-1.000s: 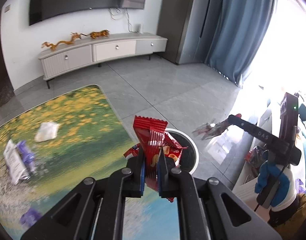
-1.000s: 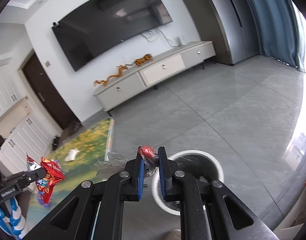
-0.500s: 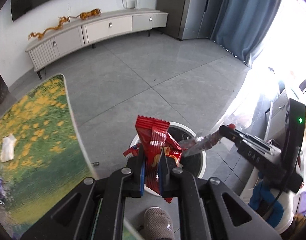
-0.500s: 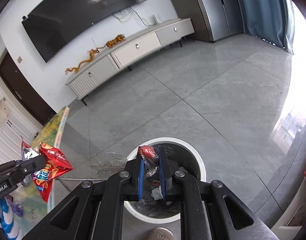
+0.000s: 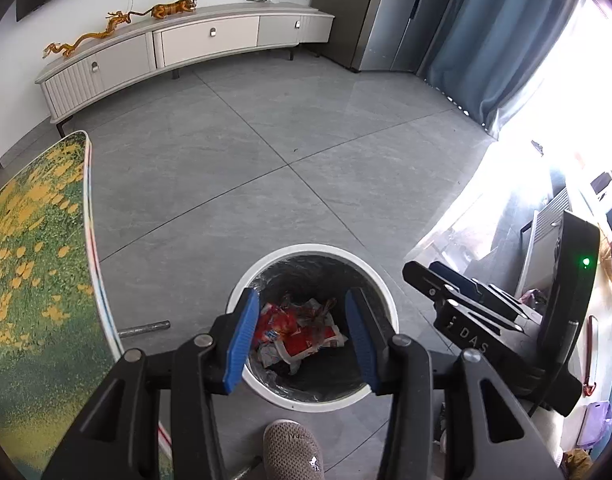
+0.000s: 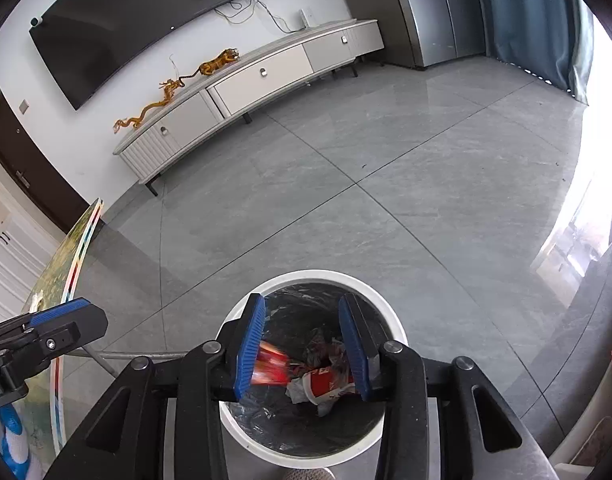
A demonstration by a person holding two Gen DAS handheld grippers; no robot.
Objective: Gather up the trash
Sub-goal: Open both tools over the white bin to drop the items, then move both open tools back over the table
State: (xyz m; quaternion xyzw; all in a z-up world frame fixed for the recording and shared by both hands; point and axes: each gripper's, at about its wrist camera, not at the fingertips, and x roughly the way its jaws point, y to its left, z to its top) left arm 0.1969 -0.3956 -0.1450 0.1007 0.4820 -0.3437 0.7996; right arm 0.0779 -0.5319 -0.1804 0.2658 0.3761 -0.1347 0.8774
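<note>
A white-rimmed trash bin [image 5: 312,250] with a black liner stands on the grey floor, directly below both grippers. Red and white wrappers [image 5: 293,332] lie in its bottom. My left gripper [image 5: 301,300] hangs over the bin mouth, its jaws opening with nothing between the blue pads. My right gripper [image 6: 301,304] is also over the bin [image 6: 314,274], its jaws opening and holding nothing. A blurred red wrapper [image 6: 269,364] shows below its left pad, on the trash inside. Each gripper appears in the other's view: the right gripper [image 5: 424,270] at the right, the left gripper [image 6: 89,316] at the left.
A table with a yellow-flower top [image 5: 33,260] borders the bin on the left. A grey slipper [image 5: 291,452] is just in front of the bin. A low TV cabinet [image 5: 185,48] lines the far wall and a blue curtain [image 5: 486,40] hangs at the right.
Both grippers came down over the bin and opened. The red wrapper left the left jaws and the small red piece left the right jaws; both went into the bin.
</note>
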